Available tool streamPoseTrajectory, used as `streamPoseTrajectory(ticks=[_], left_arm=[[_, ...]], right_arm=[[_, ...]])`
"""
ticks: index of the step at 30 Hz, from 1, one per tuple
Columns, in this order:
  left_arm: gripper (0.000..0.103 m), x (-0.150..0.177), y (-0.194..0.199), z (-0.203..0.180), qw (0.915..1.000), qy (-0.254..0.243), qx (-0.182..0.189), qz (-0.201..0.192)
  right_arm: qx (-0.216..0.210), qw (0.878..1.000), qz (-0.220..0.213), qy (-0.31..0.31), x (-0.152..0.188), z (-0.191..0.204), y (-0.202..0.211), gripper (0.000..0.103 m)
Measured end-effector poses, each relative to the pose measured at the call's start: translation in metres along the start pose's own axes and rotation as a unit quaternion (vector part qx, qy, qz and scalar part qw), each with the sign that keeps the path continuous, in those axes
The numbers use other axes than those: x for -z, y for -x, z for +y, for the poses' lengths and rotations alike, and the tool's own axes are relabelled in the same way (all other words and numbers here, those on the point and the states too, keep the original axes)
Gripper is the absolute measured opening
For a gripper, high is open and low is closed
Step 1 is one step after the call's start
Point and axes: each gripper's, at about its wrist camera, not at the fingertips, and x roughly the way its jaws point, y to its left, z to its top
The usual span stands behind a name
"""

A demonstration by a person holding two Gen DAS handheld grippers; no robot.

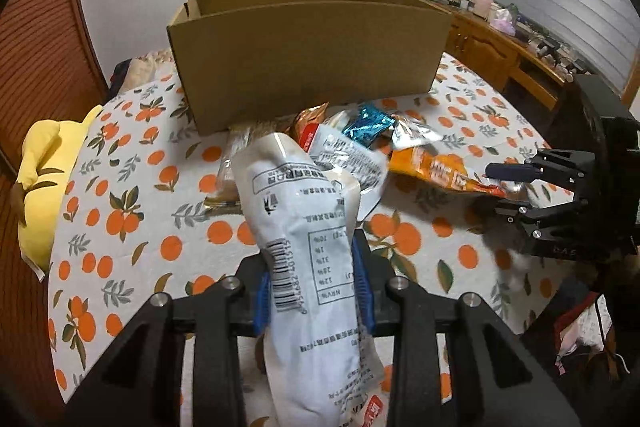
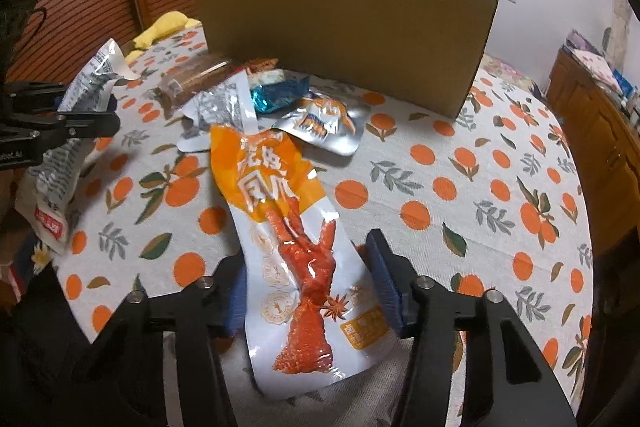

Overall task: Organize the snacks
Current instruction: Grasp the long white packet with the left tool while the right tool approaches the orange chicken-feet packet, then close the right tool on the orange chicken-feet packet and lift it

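The left gripper [image 1: 316,291] is clamped on a white packet [image 1: 304,247], whose top leans toward the box [image 1: 304,55]. Only the left view shows the open inside of the box; the right view shows only its plain outer wall.

The right view shows the right gripper [image 2: 316,291] with its pads on both sides of an orange packet [image 2: 296,239]. The right pad seems to stand a little off the film, and the left pad is half hidden, so a firm grip cannot be told. This packet lies on the tablecloth [image 2: 480,195].

More snacks [image 2: 280,95] are piled just in front of the box. To the right of the pile the cloth is free up to the table edge. A yellow toy [image 1: 44,179] lies at the left edge.
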Motion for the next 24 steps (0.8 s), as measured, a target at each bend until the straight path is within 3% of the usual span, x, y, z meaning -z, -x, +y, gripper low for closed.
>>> streamPoseTrajectory(ticks=[3, 8, 10, 11, 22, 23, 24], left_arm=[[0.028, 0.0, 0.001, -0.002, 1.0, -0.002, 0.002, -0.003], [0.027, 0.0, 0.005, -0.005, 0.9999, -0.001, 0.005, -0.015], [0.027, 0.001, 0.006, -0.006, 0.9998, -0.001, 0.006, -0.018], [0.027, 0.0, 0.006, -0.007, 0.9998, 0.0, 0.007, -0.02], [0.026, -0.001, 0.011, -0.01, 0.9994, -0.002, 0.015, -0.032], [0.026, -0.002, 0.013, -0.01, 0.9993, -0.002, 0.015, -0.034], [0.026, -0.002, 0.014, -0.01, 0.9992, -0.002, 0.016, -0.037]], right_arm=[[-0.002, 1.0, -0.005, 0.005, -0.001, 0.002, 0.008, 0.038], [0.003, 1.0, -0.015, 0.006, 0.002, 0.004, 0.014, 0.035], [0.0, 1.0, -0.022, 0.004, 0.003, 0.005, 0.019, 0.018], [0.002, 1.0, -0.031, 0.004, 0.004, 0.006, 0.021, 0.016], [0.007, 0.999, -0.049, 0.008, 0.005, 0.009, 0.031, 0.011], [0.007, 0.999, -0.051, 0.009, 0.004, 0.01, 0.031, 0.003], [0.006, 0.998, -0.057, 0.008, 0.004, 0.011, 0.033, 0.002]])
